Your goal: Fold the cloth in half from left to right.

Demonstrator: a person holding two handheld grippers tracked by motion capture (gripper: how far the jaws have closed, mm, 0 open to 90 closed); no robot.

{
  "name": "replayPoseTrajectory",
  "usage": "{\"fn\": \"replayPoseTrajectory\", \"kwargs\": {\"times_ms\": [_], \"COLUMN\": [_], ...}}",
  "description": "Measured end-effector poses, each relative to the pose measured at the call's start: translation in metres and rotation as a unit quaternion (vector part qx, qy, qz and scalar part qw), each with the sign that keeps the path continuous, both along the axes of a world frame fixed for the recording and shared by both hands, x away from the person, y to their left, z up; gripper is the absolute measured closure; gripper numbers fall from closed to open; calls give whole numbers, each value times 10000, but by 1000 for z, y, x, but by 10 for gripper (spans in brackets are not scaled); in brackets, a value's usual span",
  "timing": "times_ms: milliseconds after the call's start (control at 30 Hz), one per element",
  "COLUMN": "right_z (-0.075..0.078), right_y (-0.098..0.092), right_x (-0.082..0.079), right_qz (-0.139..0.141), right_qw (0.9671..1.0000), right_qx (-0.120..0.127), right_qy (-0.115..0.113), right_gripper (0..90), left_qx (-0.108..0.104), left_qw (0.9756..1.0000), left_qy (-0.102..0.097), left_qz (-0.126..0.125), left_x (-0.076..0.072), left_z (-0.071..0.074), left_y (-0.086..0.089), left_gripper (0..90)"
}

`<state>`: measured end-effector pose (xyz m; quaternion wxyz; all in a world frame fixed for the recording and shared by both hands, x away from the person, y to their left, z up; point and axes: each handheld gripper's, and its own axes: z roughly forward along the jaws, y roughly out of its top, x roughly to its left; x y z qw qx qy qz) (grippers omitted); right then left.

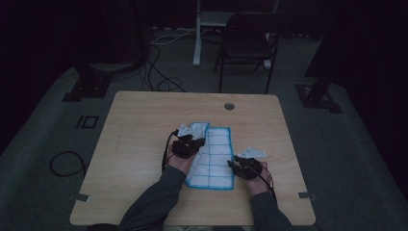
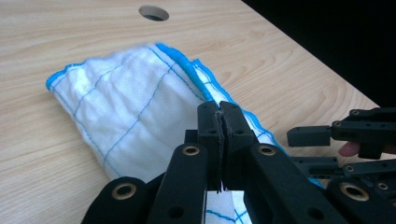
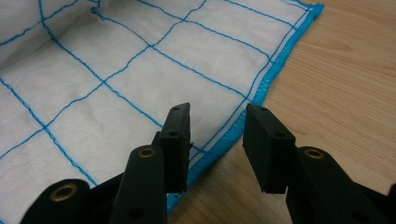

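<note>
The left gripper (image 2: 219,116) had its jaws pressed together, and a thin sliver of fabric seemed to be caught between them where they met the cloth (image 2: 135,116); whether the pinch truly held the layer or merely rested against it could not be told for certain. The right gripper (image 3: 217,135) stood with its jaws a moderate way apart, straddling the blue-stitched hem of the cloth (image 3: 140,79), one jaw over the white checked weave and the other over bare wood, holding nothing. Outward from the jaws, the white cloth with its blue grid lay near the middle of the wooden table (image 1: 144,120), spread mostly flat, with its left portion doubled over into a soft fold beneath the left gripper (image 1: 186,144). The right gripper (image 1: 246,166) sat at the cloth's near right edge, close to the corner. The work in hand looked like folding: the left side appeared already taken up, while the right side was at the stage of getting a grip on the hem. The next move likely called for lowering the right jaws onto that edge and closing on a single layer, then carrying both sides across together so the cloth would not skew. Beyond the table stood a dark chair (image 1: 248,41).
</note>
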<state>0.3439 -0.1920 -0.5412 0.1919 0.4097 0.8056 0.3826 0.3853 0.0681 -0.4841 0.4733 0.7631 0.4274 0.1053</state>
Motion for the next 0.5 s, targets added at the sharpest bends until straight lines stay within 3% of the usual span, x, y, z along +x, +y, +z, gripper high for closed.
{"fn": "replayPoseTrajectory", "kwargs": {"times_ms": [500], "right_z": [0], "right_y": [-1], "right_x": [0], "right_qz": [-19], "right_qw": [10000], "right_qx": [20], "right_qy": [5], "right_gripper": [619], "left_qx": [84], "left_qw": [9999], "left_qy": [60], "left_qz": [-78], "left_x": [5], "left_z": [-3], "left_y": [-11], "left_gripper": [890]}}
